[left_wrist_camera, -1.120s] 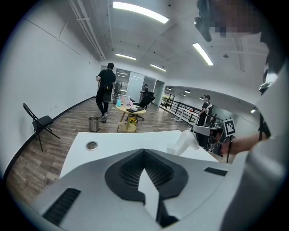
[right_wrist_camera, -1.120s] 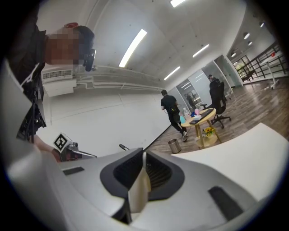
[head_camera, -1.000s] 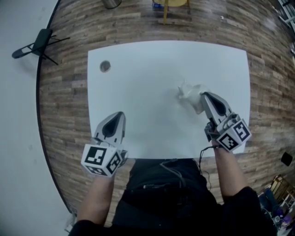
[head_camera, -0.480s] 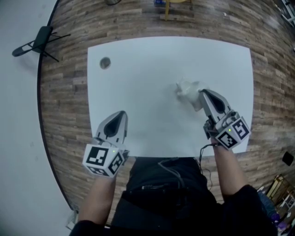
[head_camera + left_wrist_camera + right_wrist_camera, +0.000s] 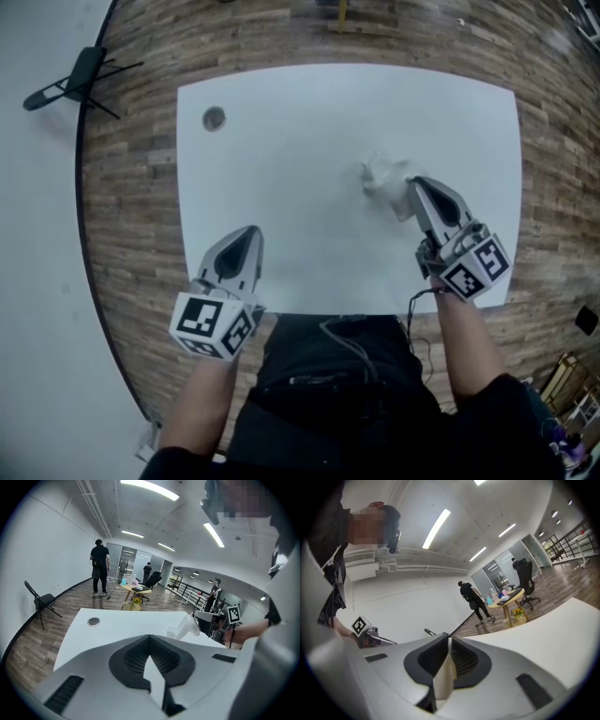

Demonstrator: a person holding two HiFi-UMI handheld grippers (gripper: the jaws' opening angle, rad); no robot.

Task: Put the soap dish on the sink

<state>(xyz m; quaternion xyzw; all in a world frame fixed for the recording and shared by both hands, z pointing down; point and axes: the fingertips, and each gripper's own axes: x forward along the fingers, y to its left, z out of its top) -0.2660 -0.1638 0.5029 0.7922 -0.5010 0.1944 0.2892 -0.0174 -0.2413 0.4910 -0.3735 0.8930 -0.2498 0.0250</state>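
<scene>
The left gripper [image 5: 248, 231] hangs over the near left part of the white table [image 5: 300, 122], its jaws drawn together with nothing between them. The right gripper [image 5: 413, 185] is over the near right part, clenched on the soap dish [image 5: 382, 178]. Its own view shows a pale slab of the dish pinched upright between the two dark ribbed pads. The rest of the dish, white and irregular in outline, sticks out beyond the tip, toward the table's middle. Whether it touches the tabletop cannot be told. The two grippers are well apart, the dish on the right one's far side. Compared with a second ago little differs: the grasp is the same, the dish sits in the same place at the tip, and the left gripper has barely shifted. Farther off, a small round grey disc [image 5: 214, 118] lies near the table's far left corner. Beyond the table a black folding chair [image 5: 80, 80] stands on the wood floor, and a person in black [image 5: 99, 566] stands at the room's far end.
</scene>
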